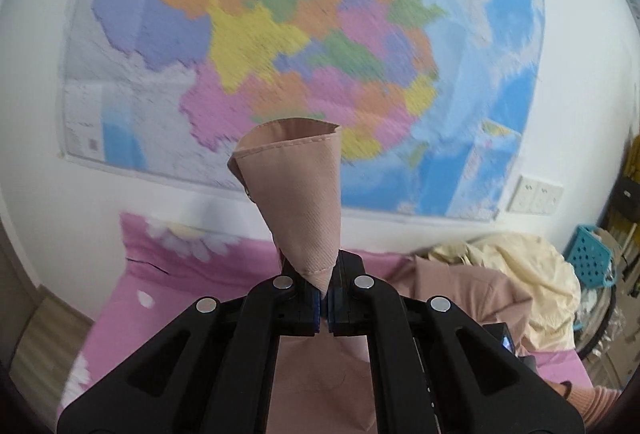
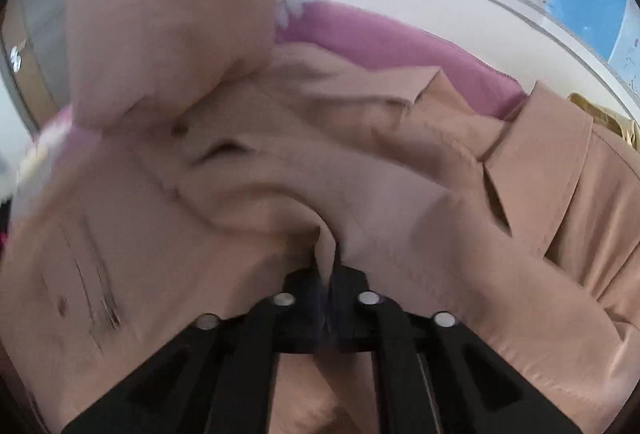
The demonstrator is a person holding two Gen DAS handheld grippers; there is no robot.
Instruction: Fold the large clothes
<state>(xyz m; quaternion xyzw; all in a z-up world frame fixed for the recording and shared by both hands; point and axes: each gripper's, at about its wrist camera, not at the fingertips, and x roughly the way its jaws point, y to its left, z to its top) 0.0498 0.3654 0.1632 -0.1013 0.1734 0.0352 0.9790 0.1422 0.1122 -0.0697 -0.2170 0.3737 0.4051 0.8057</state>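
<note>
Open air stands before the wall map (image 1: 304,46). Below the map, the pink bed (image 1: 120,314) is blocked by the tan coat (image 2: 360,174), cream bundle (image 1: 520,274) and blue basket (image 1: 592,258).

Blurred wall map (image 1: 304,46), coat (image 2: 320,170)

The left gripper (image 1: 324,288) pinches a tan garment (image 1: 298,194) corner, which stands up in front of the wall map (image 1: 304,34), above the pink bedspread (image 1: 120,314).
</note>
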